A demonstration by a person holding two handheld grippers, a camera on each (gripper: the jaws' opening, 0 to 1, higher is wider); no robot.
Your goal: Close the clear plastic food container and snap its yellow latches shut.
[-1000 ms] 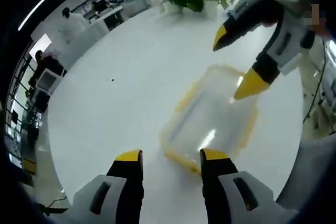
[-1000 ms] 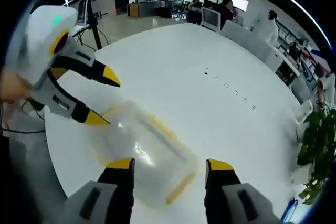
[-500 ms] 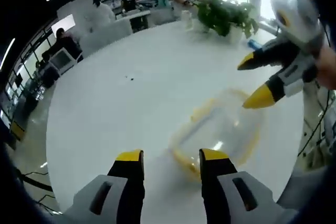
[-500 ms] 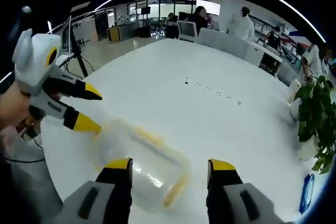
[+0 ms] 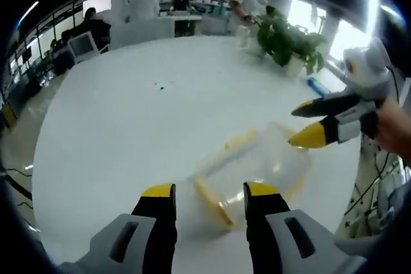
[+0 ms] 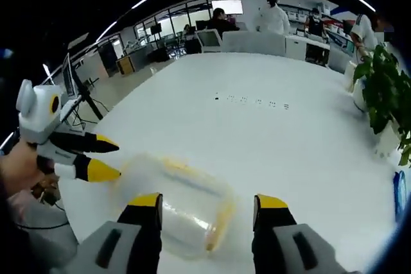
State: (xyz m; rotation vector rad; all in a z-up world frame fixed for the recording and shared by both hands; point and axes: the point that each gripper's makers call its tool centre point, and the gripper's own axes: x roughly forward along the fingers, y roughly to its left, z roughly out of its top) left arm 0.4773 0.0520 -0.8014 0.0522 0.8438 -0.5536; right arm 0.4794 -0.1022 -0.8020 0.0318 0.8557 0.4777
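The clear plastic food container (image 5: 253, 168) with yellow latches (image 5: 212, 196) lies on the white table (image 5: 128, 126), just ahead of the left gripper (image 5: 207, 192), whose jaws stand spread with nothing between them. The right gripper (image 6: 209, 200) also has its jaws spread and empty, the container (image 6: 183, 203) just beyond them, nearer its left jaw

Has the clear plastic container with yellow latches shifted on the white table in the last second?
Cannot tell. The clear plastic container sits near the white table edge in each picture, but both cameras swung, so its changed position against the table marks proves nothing.
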